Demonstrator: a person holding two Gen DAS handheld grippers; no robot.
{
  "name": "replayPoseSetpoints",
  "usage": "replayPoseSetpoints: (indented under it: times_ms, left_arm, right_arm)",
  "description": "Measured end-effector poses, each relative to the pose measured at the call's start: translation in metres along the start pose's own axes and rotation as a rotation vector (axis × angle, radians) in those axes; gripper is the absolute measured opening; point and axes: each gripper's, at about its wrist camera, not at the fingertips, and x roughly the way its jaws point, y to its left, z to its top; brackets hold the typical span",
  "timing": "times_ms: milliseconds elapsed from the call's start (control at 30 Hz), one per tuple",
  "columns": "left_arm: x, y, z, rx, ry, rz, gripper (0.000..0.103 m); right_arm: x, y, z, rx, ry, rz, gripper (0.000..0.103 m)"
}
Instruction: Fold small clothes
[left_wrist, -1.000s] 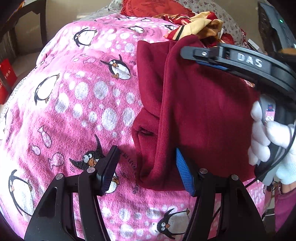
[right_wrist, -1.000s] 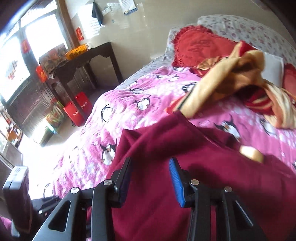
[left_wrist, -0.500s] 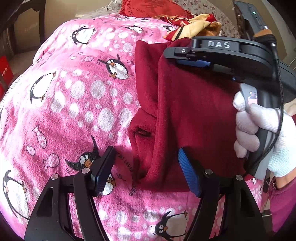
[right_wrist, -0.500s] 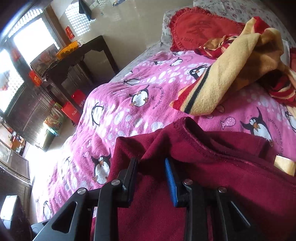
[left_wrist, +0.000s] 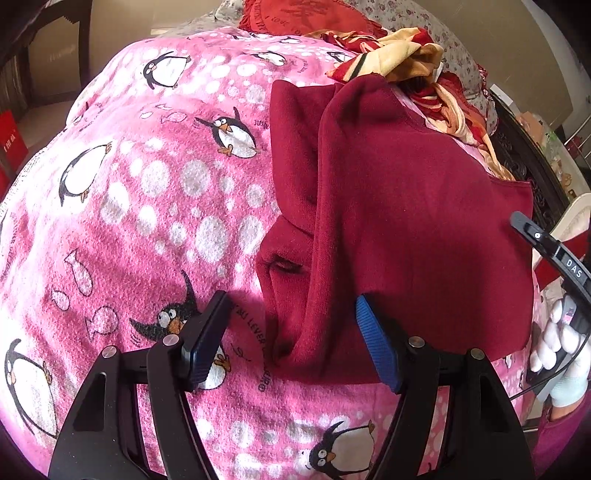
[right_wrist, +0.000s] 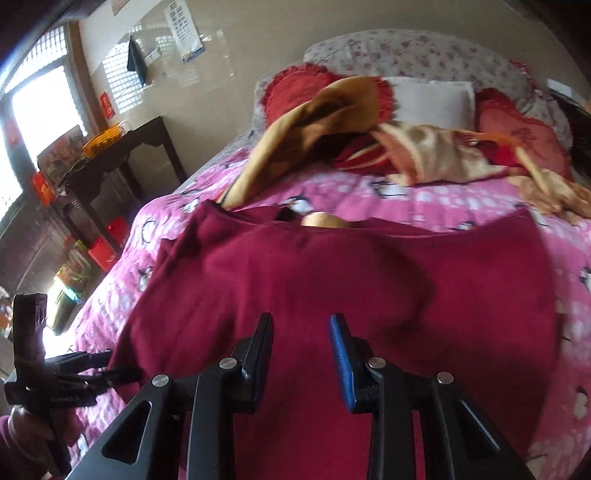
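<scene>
left claw (left_wrist: 291, 339) spread, straddling maroon garment (left_wrist: 406, 221) fold edge | right claw (right_wrist: 301, 354) apart, empty | blanket (left_wrist: 147, 184) bare leftward

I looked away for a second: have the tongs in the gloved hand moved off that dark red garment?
Yes. The right tongs were over the top of the dark red garment near the yellow cloth; now only their tip shows at its right edge, nearer the camera.

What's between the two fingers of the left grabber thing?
In the left wrist view, the folded near edge of the dark red garment lies between the open left gripper's fingers, with a strip of pink penguin blanket beside it.
</scene>
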Motion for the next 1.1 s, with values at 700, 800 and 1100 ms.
replayPoseSetpoints:
  times_ms: [700,800,1100]
  left_arm:
    - [0.001,0.008,-0.002,-0.06,-0.048,-0.077,0.077]
    - [-0.001,0.014,-0.004,-0.081,-0.058,-0.102,0.077]
    - [-0.008,0.035,-0.009,-0.122,-0.079,-0.17,0.078]
  right_arm:
    - [0.059,0.097,0.049,-0.092,0.219,0.193,0.048]
    - [0.099,0.143,0.058,-0.169,0.297,0.188,0.056]
    - [0.168,0.199,0.069,-0.264,0.436,0.048,0.093]
